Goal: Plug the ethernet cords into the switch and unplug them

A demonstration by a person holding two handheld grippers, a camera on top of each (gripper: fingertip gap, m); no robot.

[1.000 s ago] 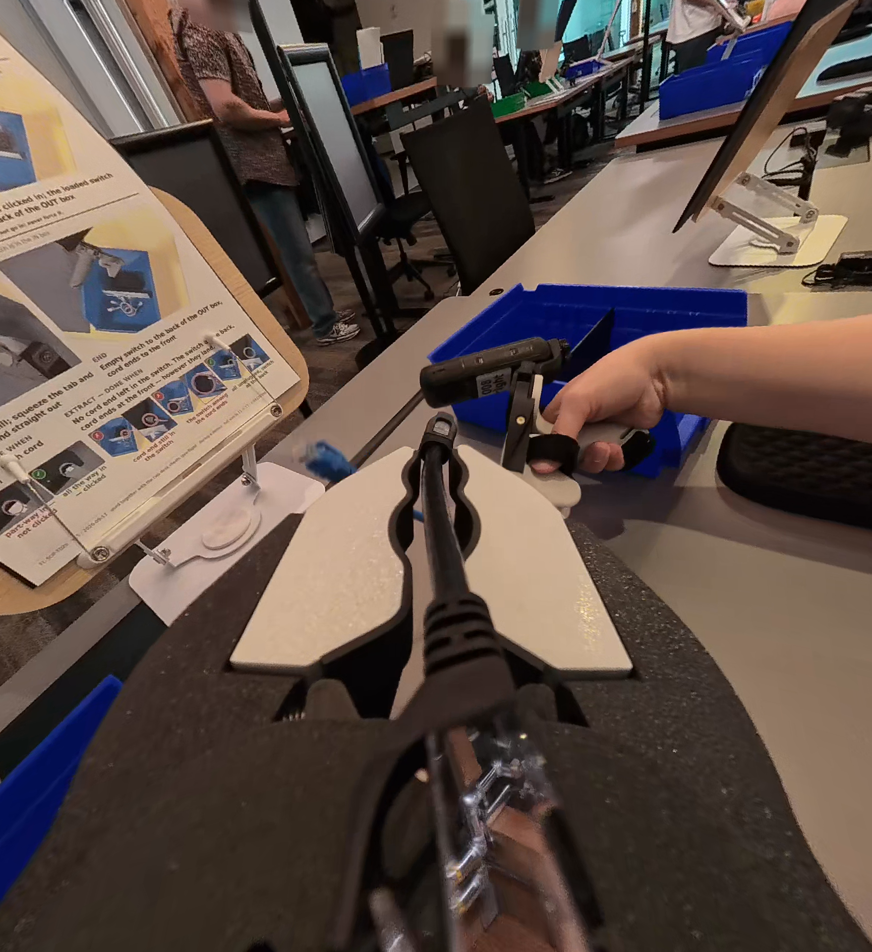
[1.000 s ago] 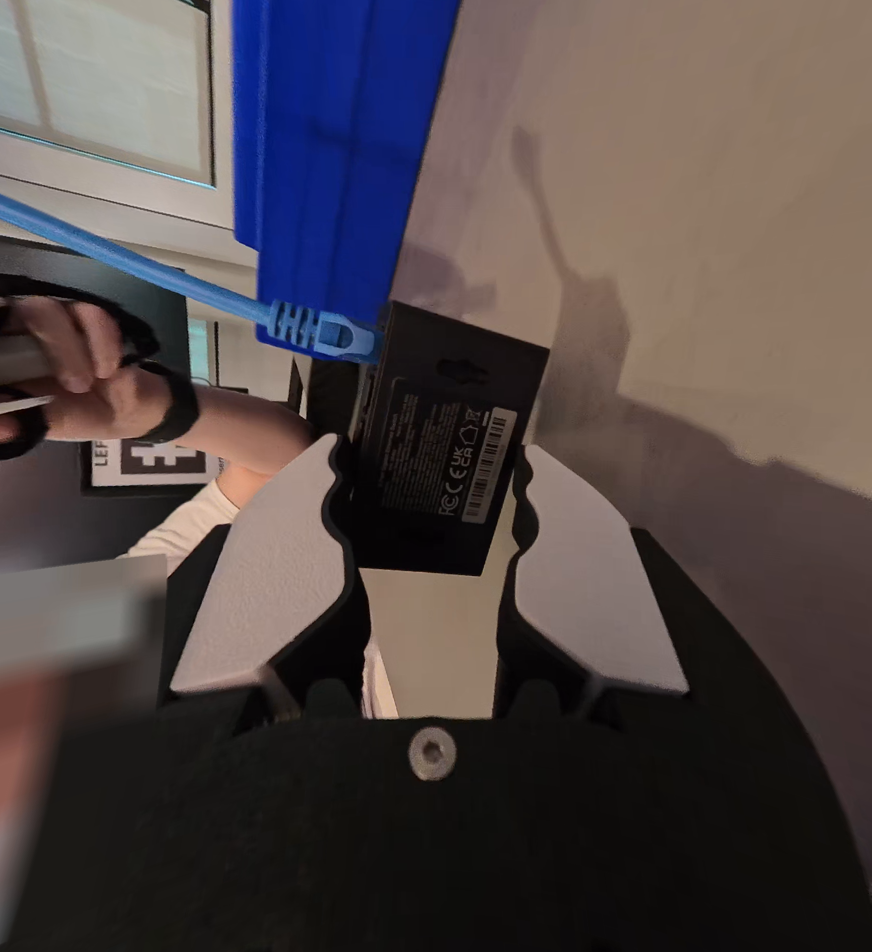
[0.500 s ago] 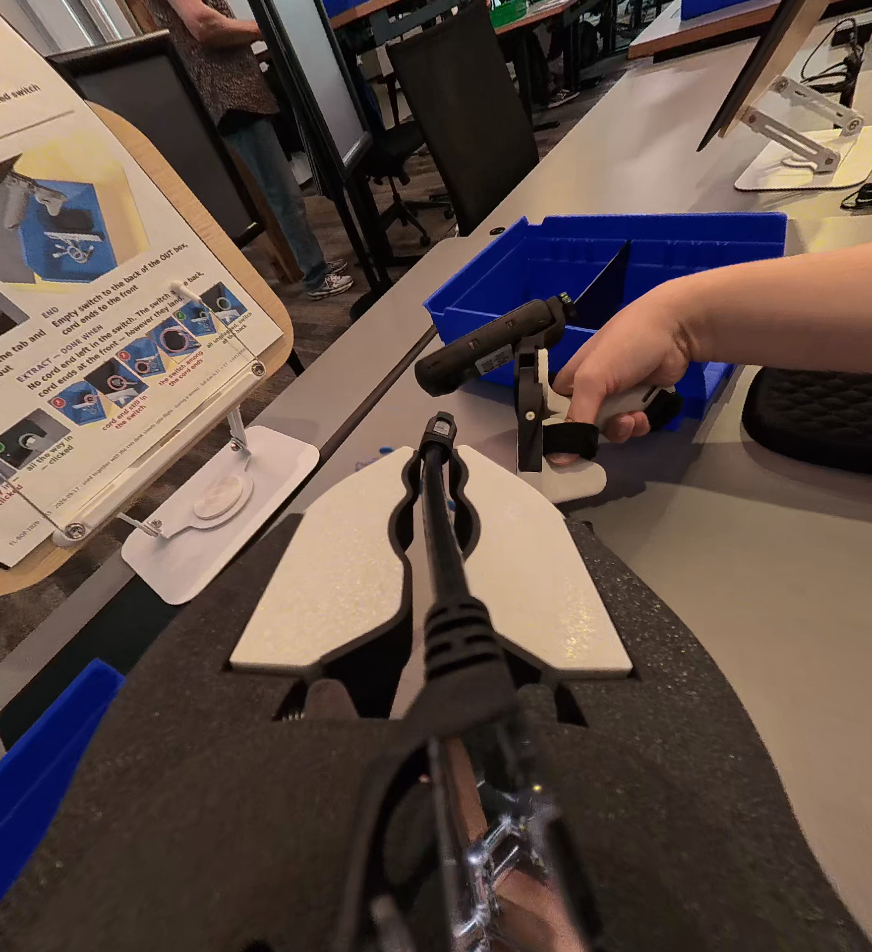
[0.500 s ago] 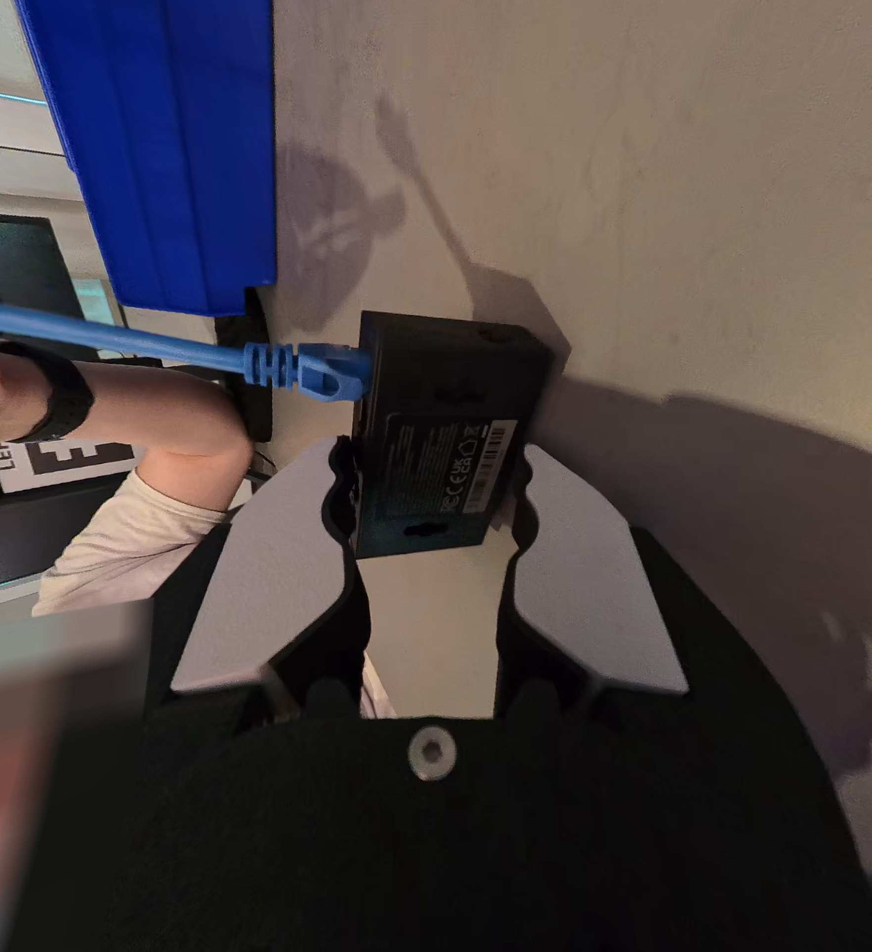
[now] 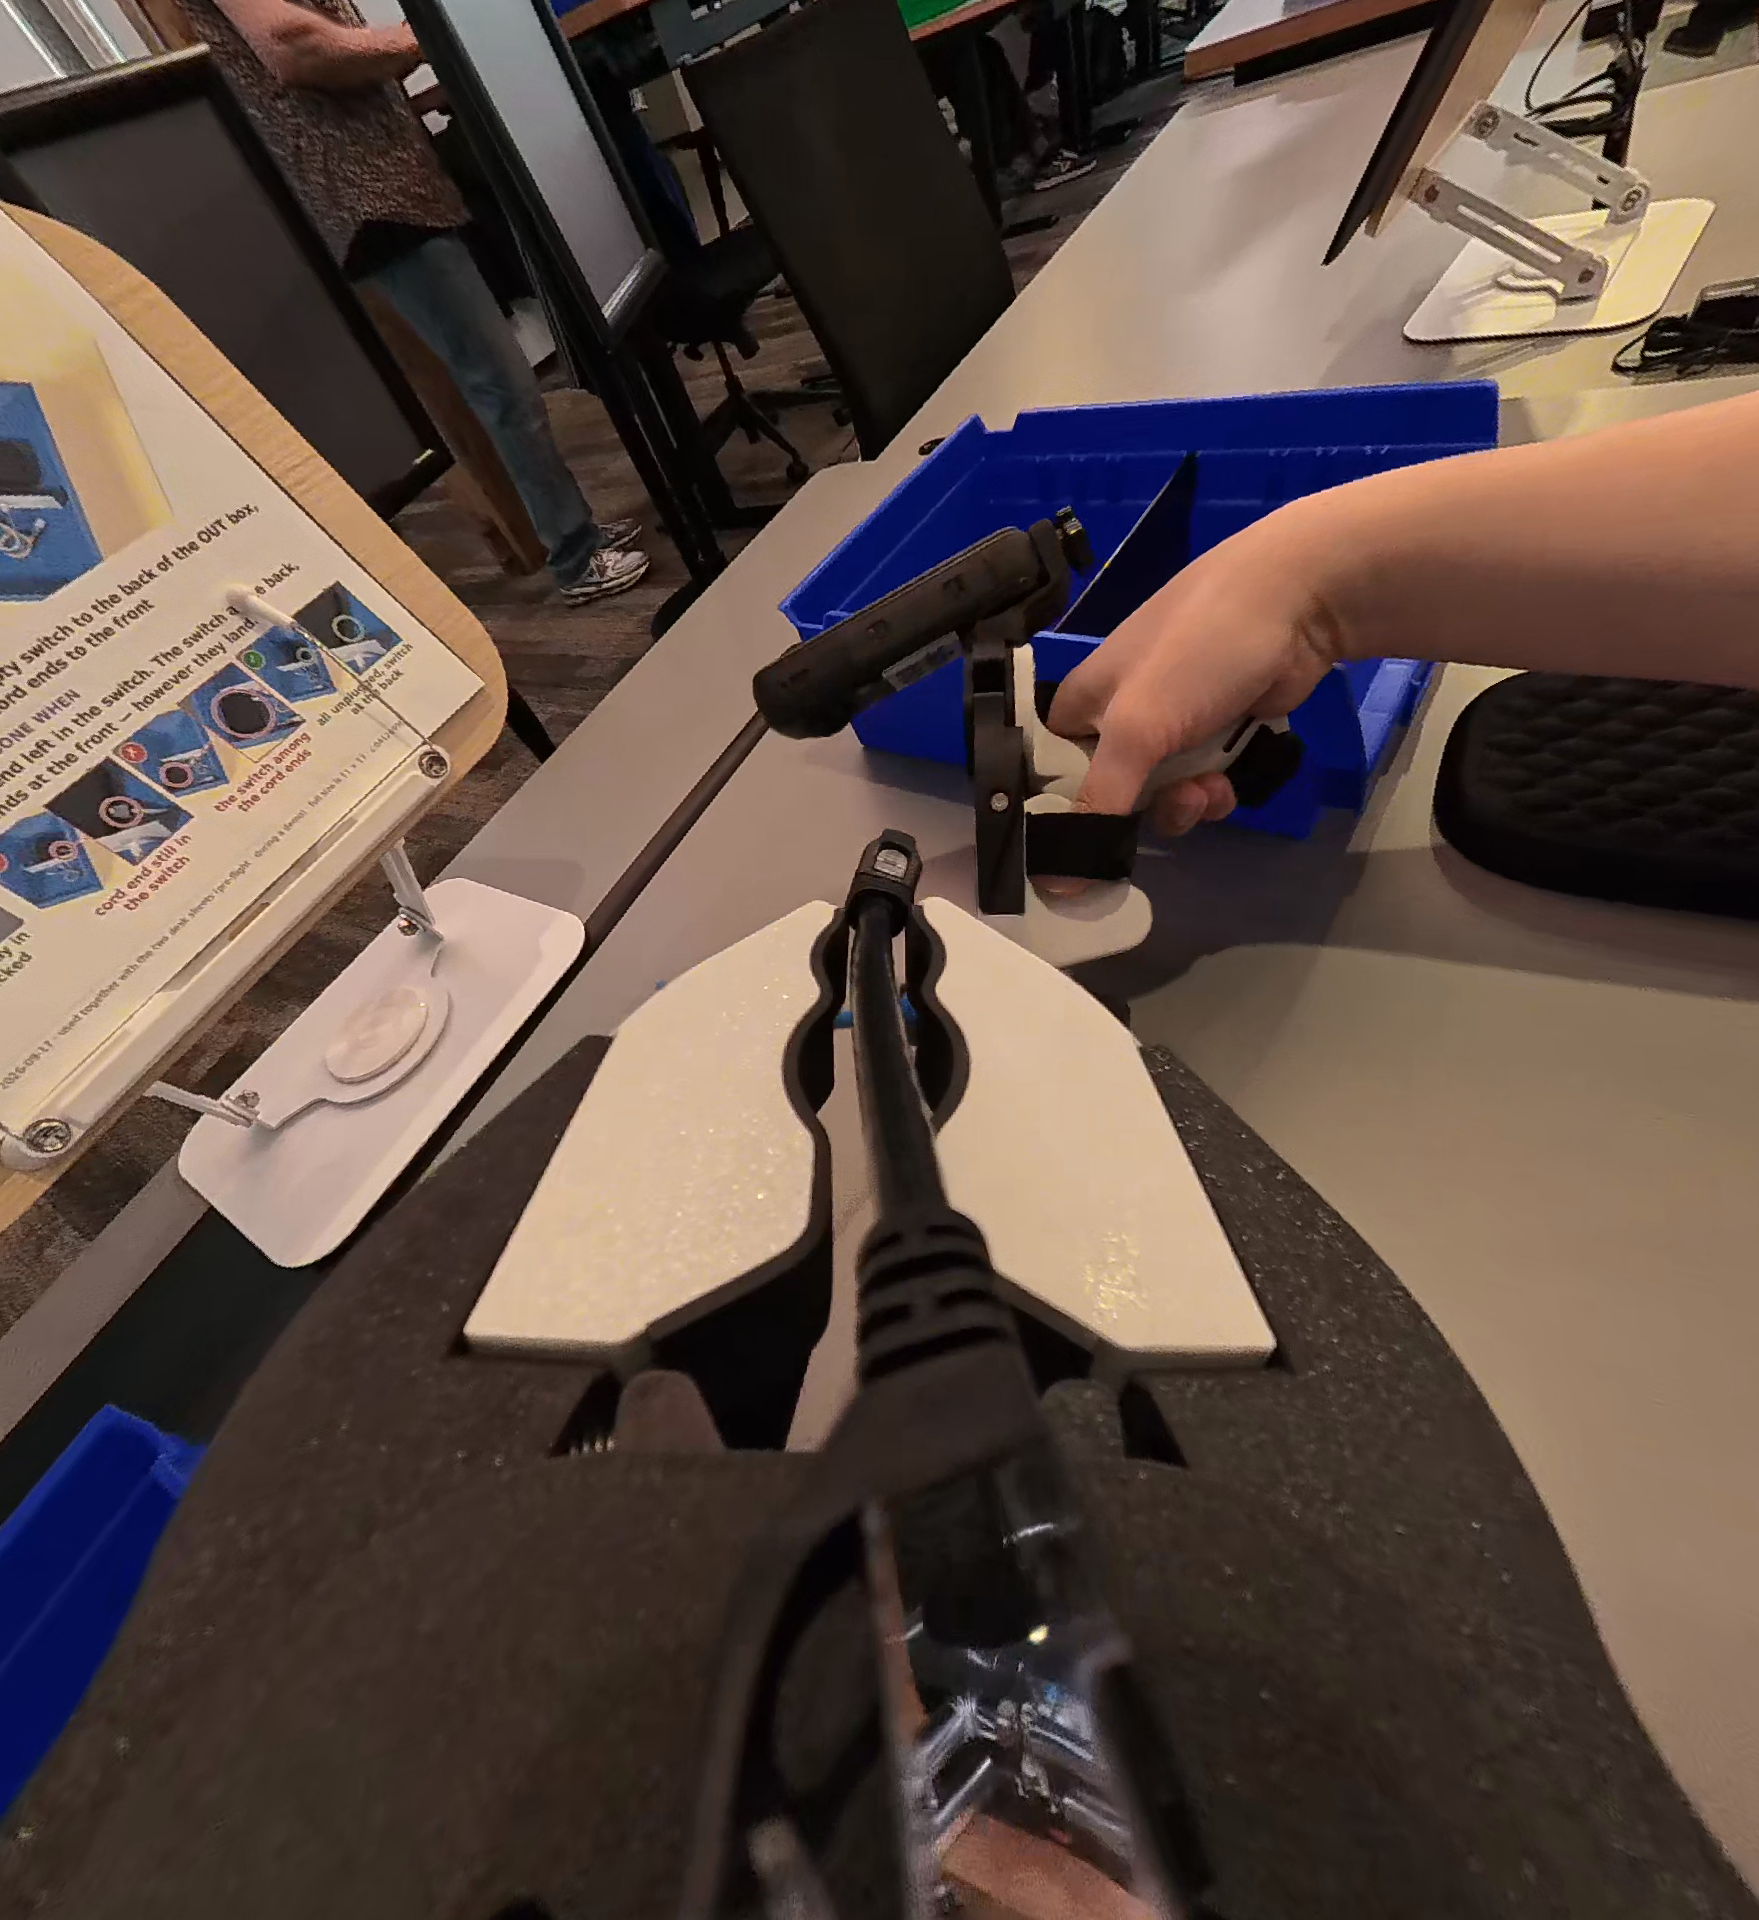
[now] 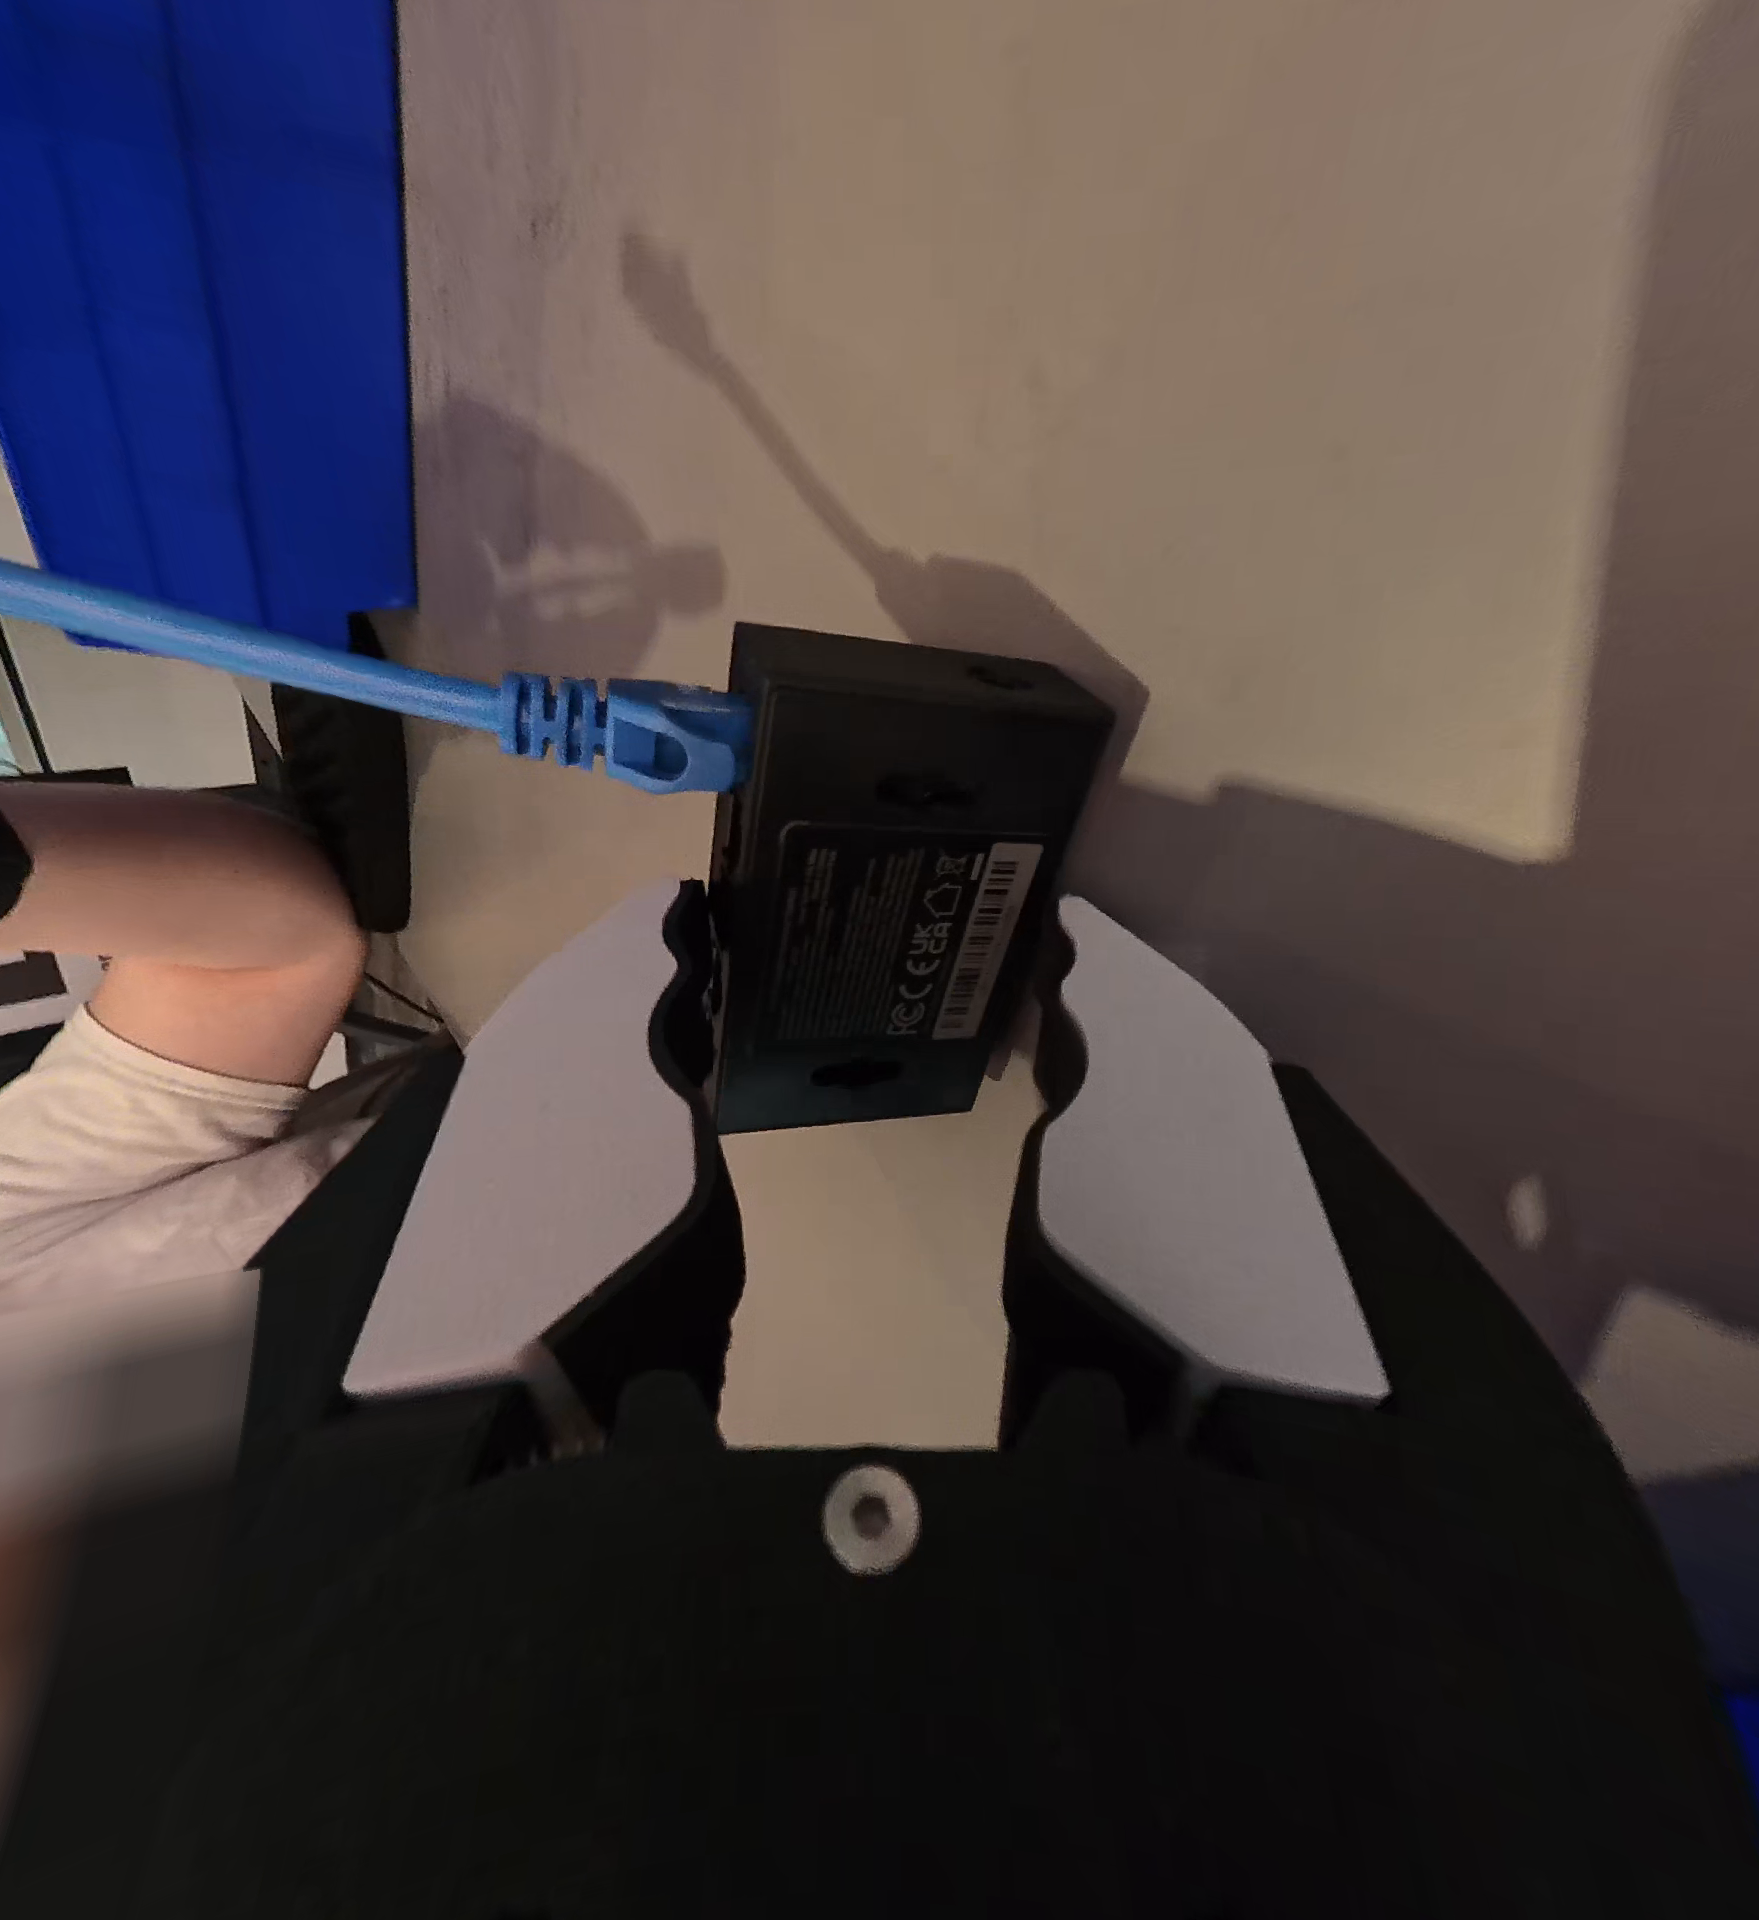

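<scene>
We've got the right gripper clamped across the black switch, standing it on end on the grey table so the port side faces left toward the incoming plug. The blue cord has its plug at the top port; seated or just touching, we can't tell. The left gripper is pressed together on a black cord, probably for the next port. Its near end blurs out below the lens. A speck of blue shows under its fingers, unclear what. The other ports are hidden.
</scene>
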